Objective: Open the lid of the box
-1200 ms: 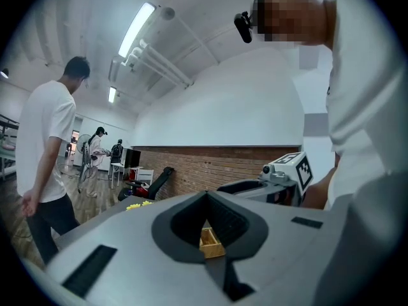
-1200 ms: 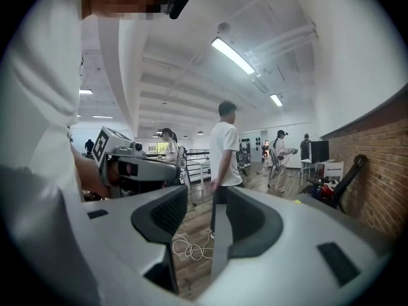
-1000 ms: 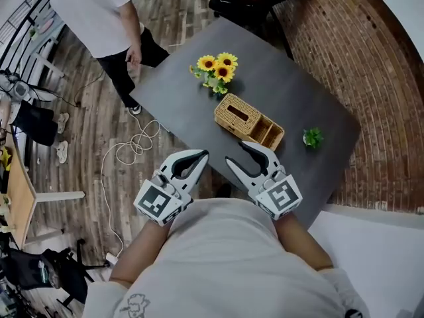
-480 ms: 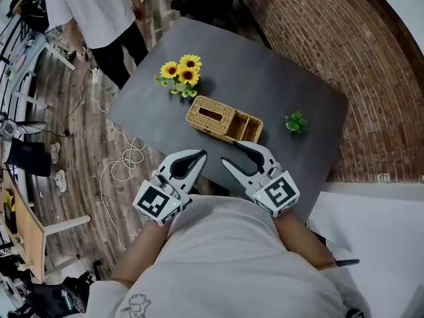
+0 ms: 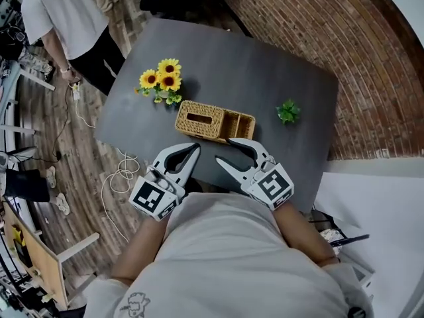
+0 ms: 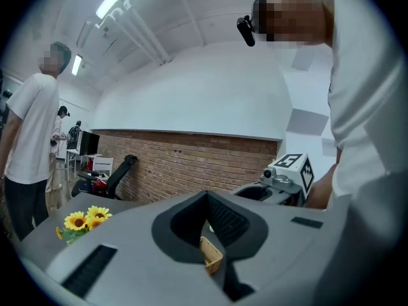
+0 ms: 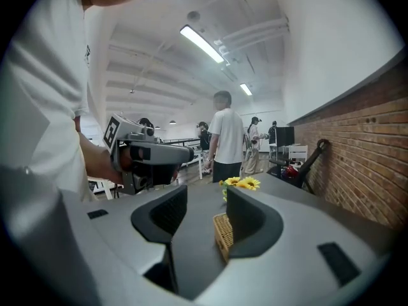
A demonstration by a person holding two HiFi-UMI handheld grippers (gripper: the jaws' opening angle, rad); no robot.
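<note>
A woven wicker box (image 5: pixel 213 122) lies on the dark grey table (image 5: pixel 265 78). Its lidded part (image 5: pixel 199 118) with a slot is on the left and two open compartments (image 5: pixel 240 125) are on the right. My right gripper (image 5: pixel 224 150) stands open just short of the box's near side, with nothing between its jaws. The left gripper (image 5: pixel 195 148) hangs over the table's near edge with its tips together and nothing held. In the right gripper view the box (image 7: pixel 223 236) shows through the wide gap of the right gripper (image 7: pixel 207 199). Through the thin slit of the left gripper (image 6: pixel 206 195) only a corner of the box (image 6: pixel 211 254) shows.
Sunflowers (image 5: pixel 161 82) stand just left of and beyond the box. A small green plant (image 5: pixel 287 111) sits to its right. A person in a white shirt (image 5: pixel 63 15) stands at the table's far left corner. Cable (image 5: pixel 122 171) lies on the wooden floor, and a brick wall (image 5: pixel 331 32) runs along the right.
Both grippers have come closer to the box, and the right one's tips now almost reach its near side. The bystander has drifted left in view. The jaws look unchanged.
</note>
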